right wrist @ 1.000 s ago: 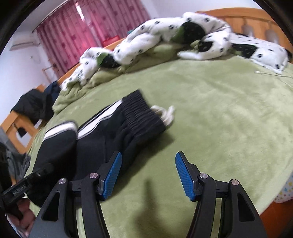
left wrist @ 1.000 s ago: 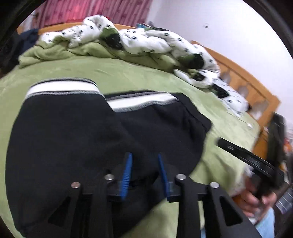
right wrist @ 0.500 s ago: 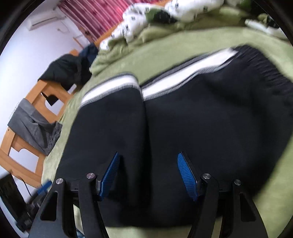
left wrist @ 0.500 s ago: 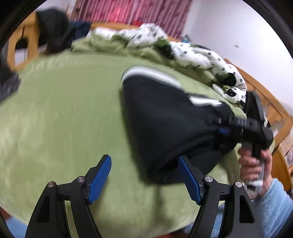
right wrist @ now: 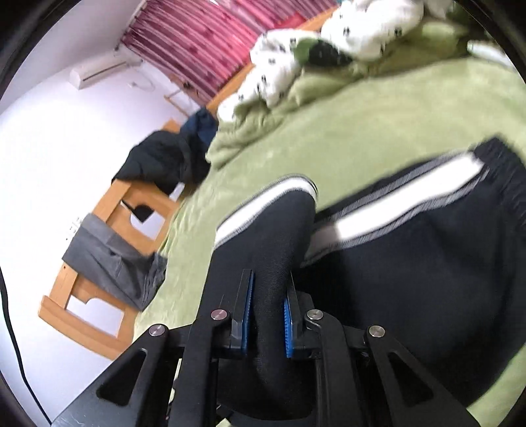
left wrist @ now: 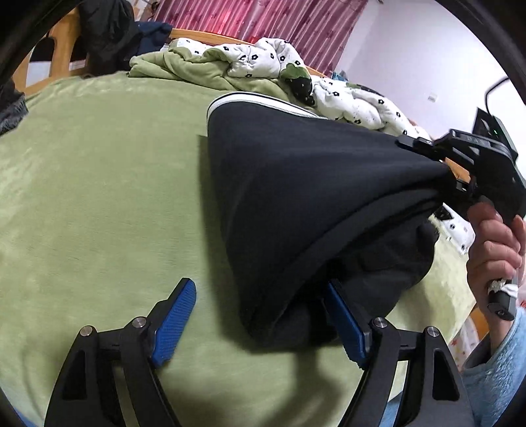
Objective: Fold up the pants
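Observation:
Black pants (left wrist: 296, 203) with a white side stripe lie folded on the green bed. My right gripper (right wrist: 267, 320) is shut on a bunch of the black pants fabric (right wrist: 273, 249) and lifts that edge; it shows from outside in the left wrist view (left wrist: 460, 164) at the right, fabric pulled taut up to it. My left gripper (left wrist: 263, 325) is open and empty, low over the bed, its right finger under the near corner of the pants. The white stripe (right wrist: 394, 216) and the ribbed waistband (right wrist: 503, 170) show at the right.
A green blanket (left wrist: 98, 197) covers the bed. A white spotted quilt (left wrist: 263, 62) is heaped at the far side. Dark clothes (right wrist: 164, 157) and grey trousers (right wrist: 111, 256) hang on the wooden bed frame (right wrist: 98, 315). Red curtains (left wrist: 256, 19) are behind.
My right gripper has closed on the pants fabric and raised it. My left gripper opened, let go of the pants and shifted left.

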Action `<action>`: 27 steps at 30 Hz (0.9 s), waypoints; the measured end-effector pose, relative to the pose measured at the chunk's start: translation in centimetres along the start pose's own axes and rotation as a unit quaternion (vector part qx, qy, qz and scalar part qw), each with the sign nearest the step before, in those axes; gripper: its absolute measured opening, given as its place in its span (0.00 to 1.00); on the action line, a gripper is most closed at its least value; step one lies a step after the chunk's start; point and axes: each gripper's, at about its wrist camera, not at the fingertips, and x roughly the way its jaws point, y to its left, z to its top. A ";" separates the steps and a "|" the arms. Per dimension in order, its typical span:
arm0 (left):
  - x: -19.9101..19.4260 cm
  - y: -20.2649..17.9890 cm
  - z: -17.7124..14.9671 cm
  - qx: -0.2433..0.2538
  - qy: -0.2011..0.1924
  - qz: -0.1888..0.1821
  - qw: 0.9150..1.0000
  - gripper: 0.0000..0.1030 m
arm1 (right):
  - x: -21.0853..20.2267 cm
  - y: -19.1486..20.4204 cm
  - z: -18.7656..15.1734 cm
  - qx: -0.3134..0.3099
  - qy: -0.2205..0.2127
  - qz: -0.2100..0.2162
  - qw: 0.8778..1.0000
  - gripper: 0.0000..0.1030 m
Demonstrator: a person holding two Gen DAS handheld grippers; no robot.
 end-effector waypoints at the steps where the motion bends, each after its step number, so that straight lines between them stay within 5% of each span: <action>1: 0.2 -0.2 0.0 -0.005 0.001 0.001 1.000 0.77 | -0.6 -0.1 0.1 -0.003 -0.006 -0.001 1.000 0.14; 4: 0.9 -1.7 -0.2 -0.007 0.000 0.000 1.000 0.78 | -2.4 -1.2 0.4 -0.003 -0.027 0.002 1.000 0.14; 11: 2.5 -4.2 -0.1 0.000 -0.012 0.064 0.998 0.78 | -6.5 -4.0 1.8 -0.015 -0.074 -0.011 0.997 0.14; 17: 3.0 -6.0 -0.2 0.041 0.008 0.066 0.997 0.78 | -10.9 -7.3 3.4 -0.043 -0.131 -0.073 0.988 0.13; 23: 2.2 -6.4 -0.6 0.072 0.033 0.046 0.996 0.78 | -9.8 -15.8 1.4 0.017 -0.090 -0.143 0.985 0.14; 27: 0.3 -6.2 -1.1 0.092 0.045 0.007 0.995 0.78 | -9.7 -17.9 0.8 0.036 -0.081 -0.125 0.988 0.17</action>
